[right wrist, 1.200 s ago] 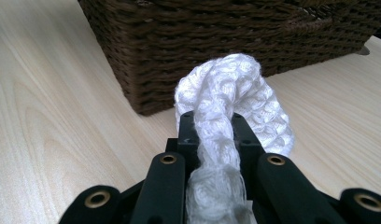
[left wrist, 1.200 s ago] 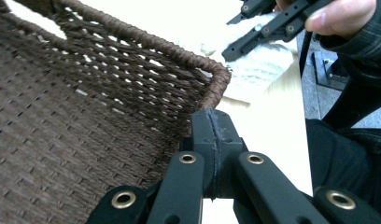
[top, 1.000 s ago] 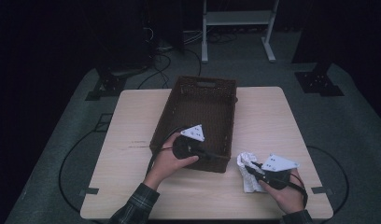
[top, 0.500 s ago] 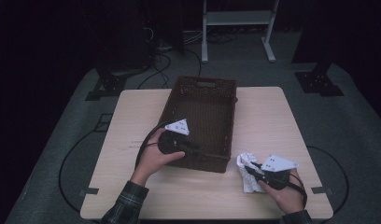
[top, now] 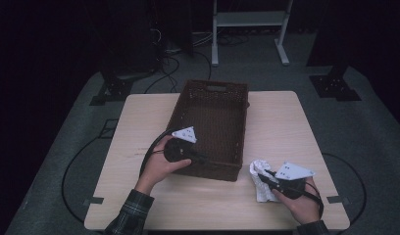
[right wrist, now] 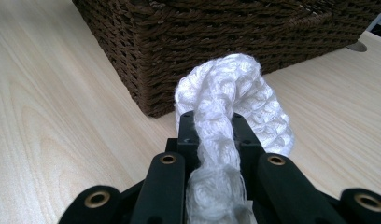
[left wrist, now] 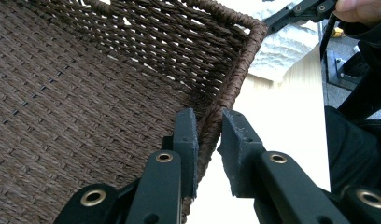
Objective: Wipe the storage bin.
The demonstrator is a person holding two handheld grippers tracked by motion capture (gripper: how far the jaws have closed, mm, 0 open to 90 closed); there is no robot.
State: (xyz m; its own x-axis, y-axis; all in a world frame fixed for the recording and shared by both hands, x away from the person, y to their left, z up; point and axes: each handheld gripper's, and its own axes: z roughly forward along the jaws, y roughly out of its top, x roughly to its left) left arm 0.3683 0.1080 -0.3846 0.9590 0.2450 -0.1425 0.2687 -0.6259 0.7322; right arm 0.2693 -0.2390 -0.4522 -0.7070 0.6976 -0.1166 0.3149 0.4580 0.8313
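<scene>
A brown wicker basket stands mid-table, seemingly with nothing in it. My left gripper is at its near wall, close to the near left corner. In the left gripper view the jaws straddle the basket's rim, one inside and one outside; they have just been closing and the pads press on the wall. To the right of the basket, my right gripper is shut on a crumpled white paper towel. The towel bulges out past the jaws, just short of the basket's corner.
The light wooden table has bare surface on both sides of the basket. Beyond the far edge stand a white metal stand and loose cables on the dark floor. The person's forearms come in from the near edge.
My left gripper has slid left along the basket's near wall, toward its left corner. The right gripper and the towel have stayed put.
</scene>
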